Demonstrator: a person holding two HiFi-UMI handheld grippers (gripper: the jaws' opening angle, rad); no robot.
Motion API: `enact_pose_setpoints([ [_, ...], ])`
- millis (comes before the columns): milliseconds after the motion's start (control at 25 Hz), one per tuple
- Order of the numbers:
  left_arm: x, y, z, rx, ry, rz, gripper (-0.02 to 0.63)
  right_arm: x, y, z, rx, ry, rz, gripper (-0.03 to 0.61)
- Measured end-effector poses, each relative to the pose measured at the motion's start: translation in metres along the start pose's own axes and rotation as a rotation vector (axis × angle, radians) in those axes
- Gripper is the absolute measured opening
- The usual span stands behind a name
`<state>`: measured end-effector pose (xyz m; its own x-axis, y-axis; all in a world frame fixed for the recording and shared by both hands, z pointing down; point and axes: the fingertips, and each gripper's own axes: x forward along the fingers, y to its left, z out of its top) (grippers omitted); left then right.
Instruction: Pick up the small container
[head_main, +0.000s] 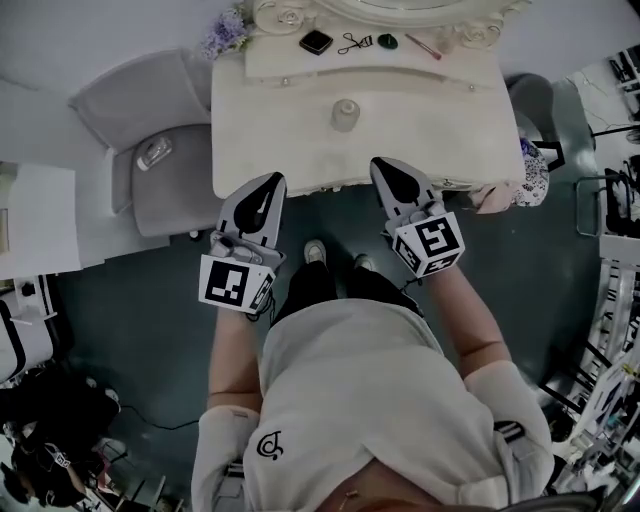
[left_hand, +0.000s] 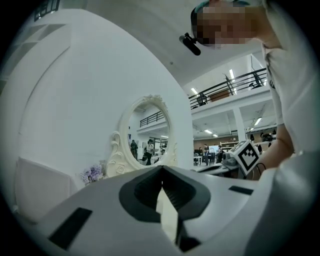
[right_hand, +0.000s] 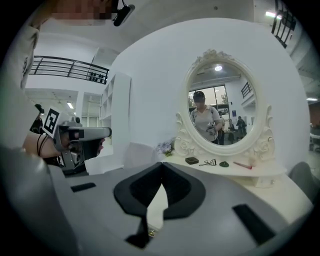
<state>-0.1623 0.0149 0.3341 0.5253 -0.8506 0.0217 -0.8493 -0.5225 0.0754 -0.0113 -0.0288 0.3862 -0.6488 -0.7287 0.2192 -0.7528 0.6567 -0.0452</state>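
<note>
The small container (head_main: 345, 113), a pale round jar, stands alone on the middle of the cream dressing table (head_main: 450, 120). My left gripper (head_main: 273, 180) hovers at the table's front edge, left of the jar and nearer to me. Its jaws are shut and hold nothing. My right gripper (head_main: 381, 163) sits at the same edge to the jar's right, also shut and empty. In the left gripper view the closed tips (left_hand: 161, 170) point toward the oval mirror (left_hand: 147, 132). The right gripper view has its closed tips (right_hand: 161, 165) below the mirror (right_hand: 222, 112). The jar is hidden in both gripper views.
On the raised back shelf lie a black compact (head_main: 316, 41), an eyelash curler (head_main: 354, 43), a green item (head_main: 387, 41) and a red pencil (head_main: 423, 46). Purple flowers (head_main: 226, 35) stand at the back left corner. A grey chair (head_main: 150, 140) stands left of the table.
</note>
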Motion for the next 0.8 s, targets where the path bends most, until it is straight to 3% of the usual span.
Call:
enact_pose_setpoints([
  [440, 0.070, 0.002, -0.100, -0.058, 0.119, 0.017, 0.030, 0.061, -0.063, -0.060, 0.051, 0.083, 0.040, 0.012],
  [480, 0.083, -0.001, -0.114, -0.072, 0.139, -0.005, 0.130, 0.064, -0.070, -0.066, 0.056, 0.089, 0.043, 0.012],
  [520, 0.097, -0.004, -0.127, -0.082, 0.160, -0.028, 0.282, 0.067, -0.077, -0.071, 0.062, 0.096, 0.047, 0.012],
  [640, 0.130, -0.011, -0.156, -0.063, 0.205, -0.054, 0.318, 0.070, -0.092, -0.089, 0.083, 0.121, 0.054, 0.011],
  [800, 0.161, -0.004, -0.188, -0.044, 0.245, -0.027, 0.368, 0.074, -0.107, -0.114, 0.100, 0.147, 0.066, 0.009],
])
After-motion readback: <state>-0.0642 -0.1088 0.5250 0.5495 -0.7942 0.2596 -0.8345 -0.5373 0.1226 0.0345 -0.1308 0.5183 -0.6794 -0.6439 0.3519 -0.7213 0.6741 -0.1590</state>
